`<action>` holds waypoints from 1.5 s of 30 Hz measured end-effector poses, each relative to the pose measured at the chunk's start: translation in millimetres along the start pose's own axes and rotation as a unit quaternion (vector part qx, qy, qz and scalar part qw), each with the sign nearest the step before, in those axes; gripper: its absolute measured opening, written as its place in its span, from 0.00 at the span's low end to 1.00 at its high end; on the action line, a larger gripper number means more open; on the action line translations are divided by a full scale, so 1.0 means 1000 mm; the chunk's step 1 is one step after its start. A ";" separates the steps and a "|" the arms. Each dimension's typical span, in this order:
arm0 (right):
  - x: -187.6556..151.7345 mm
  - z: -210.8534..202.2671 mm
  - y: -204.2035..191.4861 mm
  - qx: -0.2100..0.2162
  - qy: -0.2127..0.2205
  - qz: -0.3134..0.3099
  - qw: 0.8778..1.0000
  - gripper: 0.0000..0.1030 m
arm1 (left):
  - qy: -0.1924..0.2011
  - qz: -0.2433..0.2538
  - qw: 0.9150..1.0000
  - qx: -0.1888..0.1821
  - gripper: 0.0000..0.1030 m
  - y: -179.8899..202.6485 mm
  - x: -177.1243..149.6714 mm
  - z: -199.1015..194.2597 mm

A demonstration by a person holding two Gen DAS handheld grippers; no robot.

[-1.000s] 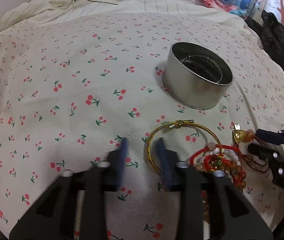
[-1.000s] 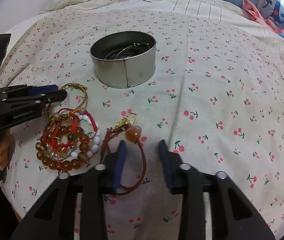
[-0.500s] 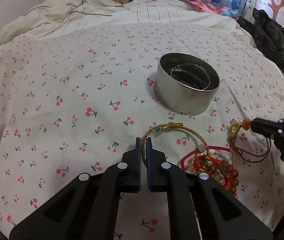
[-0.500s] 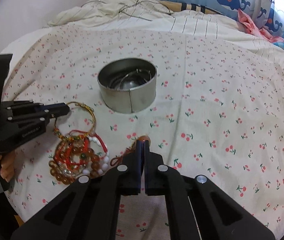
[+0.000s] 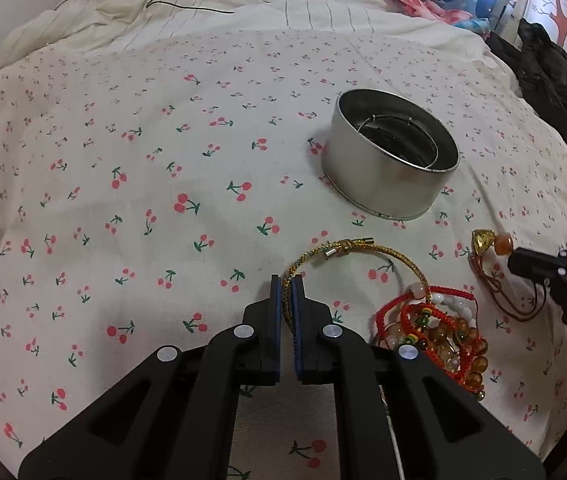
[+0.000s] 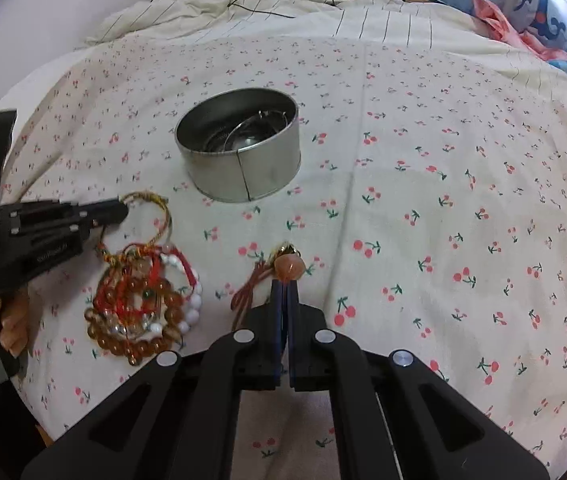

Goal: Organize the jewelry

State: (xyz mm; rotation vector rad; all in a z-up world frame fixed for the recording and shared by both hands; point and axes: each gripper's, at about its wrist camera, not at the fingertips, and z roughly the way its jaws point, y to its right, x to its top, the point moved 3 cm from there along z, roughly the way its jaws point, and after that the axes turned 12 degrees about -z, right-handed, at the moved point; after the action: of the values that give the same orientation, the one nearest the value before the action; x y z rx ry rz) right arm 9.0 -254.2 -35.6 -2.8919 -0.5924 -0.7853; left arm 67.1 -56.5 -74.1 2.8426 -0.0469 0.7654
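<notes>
My left gripper (image 5: 287, 284) is shut on the gold braided bangle (image 5: 363, 245), which trails right onto a pile of red cord and amber and white bead bracelets (image 5: 439, 328). My right gripper (image 6: 284, 286) is shut on the brown cord of a necklace with an orange bead (image 6: 289, 266) and a gold pendant (image 5: 482, 239). A round metal tin (image 5: 387, 160) stands beyond, with thin silver bangles inside; it also shows in the right wrist view (image 6: 239, 156). The left gripper (image 6: 119, 212) shows at the bangle (image 6: 163, 216) in the right wrist view.
All lies on a cherry-print bedsheet (image 5: 143, 184). A rumpled striped quilt with a thin black cable (image 5: 187, 4) lies at the far edge. Dark clothing (image 5: 543, 68) is heaped at the far right. The bed's near-left edge drops off (image 6: 31, 420).
Both grippers went from open to shut: the left closed on the gold bangle, the right on the necklace cord. Both have since lifted slightly with their pieces.
</notes>
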 end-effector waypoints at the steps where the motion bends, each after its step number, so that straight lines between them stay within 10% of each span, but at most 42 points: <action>1: 0.000 -0.001 -0.001 0.001 0.000 -0.002 1.000 0.22 | 0.002 -0.001 1.000 0.002 0.07 -0.001 0.000 -0.001; 2: -0.001 -0.002 -0.003 0.003 -0.003 -0.009 1.000 0.59 | 0.002 -0.003 1.000 0.003 0.08 -0.001 0.000 0.000; 3: 0.000 -0.003 -0.006 -0.004 -0.001 -0.019 1.000 0.69 | 0.001 -0.007 1.000 0.002 0.09 -0.003 0.000 0.000; 9: -0.004 0.010 -0.023 -0.024 -0.025 -0.066 0.997 0.70 | -0.003 -0.014 1.000 0.002 0.18 -0.006 -0.001 0.004; 12: -0.008 0.018 -0.020 -0.026 -0.038 -0.064 0.997 0.56 | -0.005 -0.008 1.000 0.004 0.21 -0.003 -0.002 0.006; 16: -0.005 0.013 -0.009 -0.028 -0.030 -0.037 0.998 0.05 | -0.006 0.009 1.000 0.000 0.11 0.003 -0.004 0.004; 45: 0.043 -0.041 0.009 0.034 0.137 0.064 0.988 0.05 | 0.059 0.040 0.996 -0.056 0.03 0.028 0.021 -0.054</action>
State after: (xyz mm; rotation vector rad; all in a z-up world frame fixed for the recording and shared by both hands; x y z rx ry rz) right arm 27.2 -255.1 22.0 -2.6632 -0.3907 -1.0946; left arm 56.1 -72.8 -12.9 2.6985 -0.1816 0.9161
